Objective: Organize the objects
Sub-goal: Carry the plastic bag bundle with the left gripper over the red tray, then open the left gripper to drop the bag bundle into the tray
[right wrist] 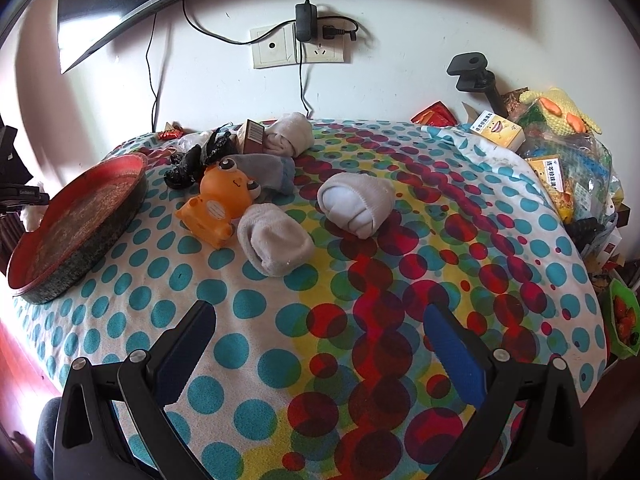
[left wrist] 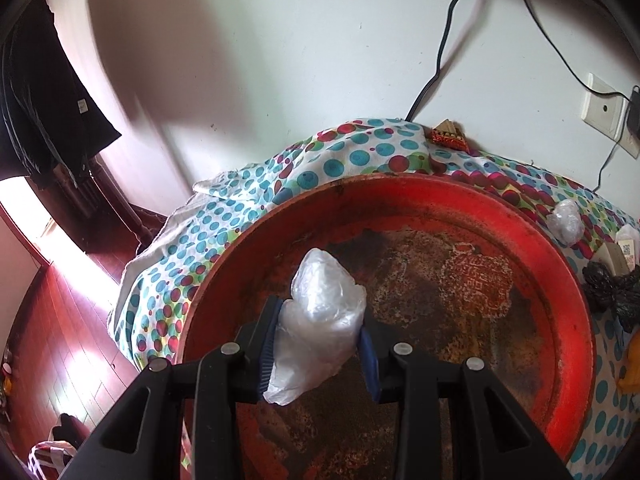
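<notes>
My left gripper (left wrist: 320, 328) is shut on a crumpled clear plastic bag (left wrist: 324, 300) and hangs over the worn red round tray (left wrist: 560, 280). In the right wrist view the same tray (right wrist: 132, 184) sits at the table's left edge. My right gripper (right wrist: 320, 344) stands open above the dotted cloth with nothing between its fingers. Ahead of it lie three rolled pale socks (right wrist: 274, 240) (right wrist: 352, 200) (right wrist: 288, 136), a grey sock (right wrist: 264, 168) and an orange toy figure (right wrist: 220, 204).
A second clear bag (left wrist: 564, 222) and a black bag (left wrist: 612, 288) lie right of the tray. A small brown box (right wrist: 252, 138) sits at the back. Snack packets and boxes (right wrist: 560, 168) pile at the right edge. Cables and sockets (right wrist: 298, 48) hang on the wall.
</notes>
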`<state>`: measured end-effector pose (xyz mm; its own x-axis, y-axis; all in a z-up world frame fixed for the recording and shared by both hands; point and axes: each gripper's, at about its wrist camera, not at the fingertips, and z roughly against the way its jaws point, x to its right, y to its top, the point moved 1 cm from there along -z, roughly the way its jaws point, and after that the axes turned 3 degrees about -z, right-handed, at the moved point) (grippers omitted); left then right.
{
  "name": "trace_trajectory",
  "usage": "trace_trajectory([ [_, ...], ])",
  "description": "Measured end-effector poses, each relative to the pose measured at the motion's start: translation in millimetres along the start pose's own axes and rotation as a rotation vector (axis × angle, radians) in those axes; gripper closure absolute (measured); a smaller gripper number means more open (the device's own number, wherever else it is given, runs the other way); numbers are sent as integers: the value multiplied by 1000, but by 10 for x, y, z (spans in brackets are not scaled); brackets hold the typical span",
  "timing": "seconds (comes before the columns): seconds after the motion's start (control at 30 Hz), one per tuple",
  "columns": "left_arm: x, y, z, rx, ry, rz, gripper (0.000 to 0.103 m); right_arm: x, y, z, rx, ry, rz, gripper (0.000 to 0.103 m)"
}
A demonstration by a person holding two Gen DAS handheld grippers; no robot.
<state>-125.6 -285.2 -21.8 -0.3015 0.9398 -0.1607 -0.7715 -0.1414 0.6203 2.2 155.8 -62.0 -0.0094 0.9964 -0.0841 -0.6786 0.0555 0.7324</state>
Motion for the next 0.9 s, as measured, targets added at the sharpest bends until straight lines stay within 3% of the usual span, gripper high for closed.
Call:
trace_trajectory([
  [0.4, -69, 279, -430, -76, -49, 40, 67, 90, 78, 14, 3, 20, -24, 0],
  [0.9, -71, 454, -803, -125, -24, 57, 67, 186, 58, -40, -14, 19, -37, 0],
])
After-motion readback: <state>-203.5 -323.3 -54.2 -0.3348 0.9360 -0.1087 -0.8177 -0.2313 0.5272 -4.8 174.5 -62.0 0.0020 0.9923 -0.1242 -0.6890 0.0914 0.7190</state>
